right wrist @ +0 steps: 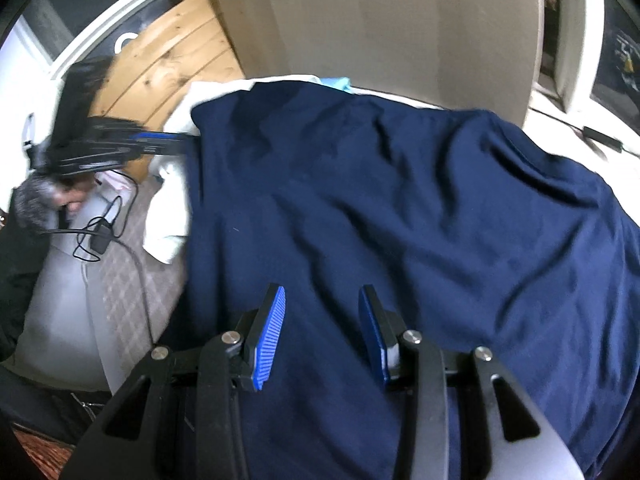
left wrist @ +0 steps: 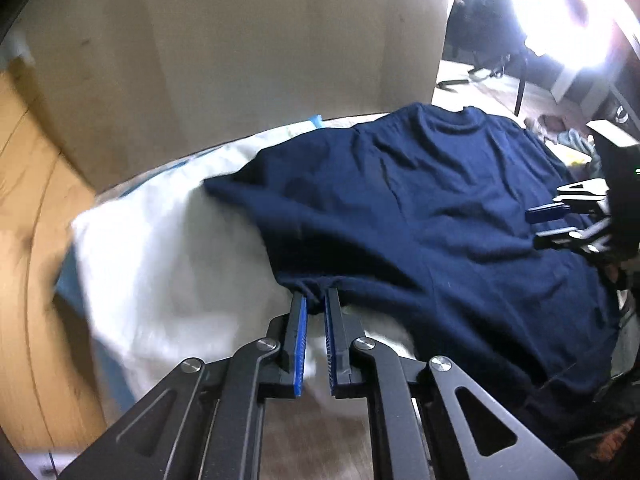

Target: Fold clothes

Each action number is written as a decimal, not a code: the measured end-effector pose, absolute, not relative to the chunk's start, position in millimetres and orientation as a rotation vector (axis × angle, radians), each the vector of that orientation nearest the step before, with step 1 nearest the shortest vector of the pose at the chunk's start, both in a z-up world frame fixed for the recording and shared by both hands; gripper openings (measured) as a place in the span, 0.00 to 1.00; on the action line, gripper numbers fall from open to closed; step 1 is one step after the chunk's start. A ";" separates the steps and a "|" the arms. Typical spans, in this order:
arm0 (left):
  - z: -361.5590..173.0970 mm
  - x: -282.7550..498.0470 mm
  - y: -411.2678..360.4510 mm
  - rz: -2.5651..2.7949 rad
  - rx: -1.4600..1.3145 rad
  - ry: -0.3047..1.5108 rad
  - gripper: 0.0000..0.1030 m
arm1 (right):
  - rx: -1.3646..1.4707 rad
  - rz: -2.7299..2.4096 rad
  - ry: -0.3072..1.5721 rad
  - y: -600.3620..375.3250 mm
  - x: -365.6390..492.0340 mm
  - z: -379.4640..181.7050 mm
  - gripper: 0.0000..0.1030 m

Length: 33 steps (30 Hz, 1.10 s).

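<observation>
A dark blue T-shirt (left wrist: 420, 208) lies spread and rumpled over a white blanket (left wrist: 168, 264) on a bed, its collar at the far end from both pairs of tongs, so that the hem is the near edge, the natural place to begin a fold. The left tongs (left wrist: 316, 304) have their tips at that near edge, at the shirt's corner toward the blanket; the blue pads (left wrist: 301, 320) stand close together with a bunched bit of the hem pinched between the tips, so the left tongs are clamped on the T-shirt. A grip at the corner makes sense: it gives control of the whole edge, where a pinch in the middle would only lift a loose peak of cloth. The right tongs (right wrist: 322, 320) hang above the shirt's body nearer its other side, jaws apart, nothing between them and the pads clear of the fabric; they appear to be on their way to a matching hold, not yet taken. In the right wrist view the left tongs (right wrist: 168, 146) show far off to the left, at the shirt's border where it meets the blanket. In the left wrist view the right tongs (left wrist: 548, 220) stand well to the right, over the cloth. The fold itself seems barely started: the shirt is wrinkled, and one corner alone is secured.
</observation>
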<state>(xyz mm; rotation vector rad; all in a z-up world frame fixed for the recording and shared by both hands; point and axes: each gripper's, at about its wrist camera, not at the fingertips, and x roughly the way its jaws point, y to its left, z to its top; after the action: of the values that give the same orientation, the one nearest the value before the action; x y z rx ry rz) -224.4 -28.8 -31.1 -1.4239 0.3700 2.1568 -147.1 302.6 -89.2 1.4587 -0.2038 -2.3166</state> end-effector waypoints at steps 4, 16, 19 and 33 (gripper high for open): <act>-35.5 -215.9 -46.7 2.165 -1.456 0.335 0.08 | 1.486 -2.323 -0.200 308.7 -144.1 -99.1 0.37; -28.6 -154.7 -74.9 2.130 -1.520 0.115 0.23 | 1.506 -2.537 -0.460 399.6 -60.5 -76.8 0.37; -43.7 -110.7 -75.7 2.031 -1.579 0.066 0.29 | 1.579 -2.590 -0.540 424.5 -15.9 -78.4 0.37; -111.5 63.2 -80.7 1.915 -1.795 -0.081 0.29 | 1.617 -2.620 -0.565 447.5 139.3 -56.6 0.51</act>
<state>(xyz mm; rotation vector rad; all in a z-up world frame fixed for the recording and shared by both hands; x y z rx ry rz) 63.2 -80.7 -111.5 -1.7945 -0.0814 1.9148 139.3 447.5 -56.6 1.6168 -0.5645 -2.6198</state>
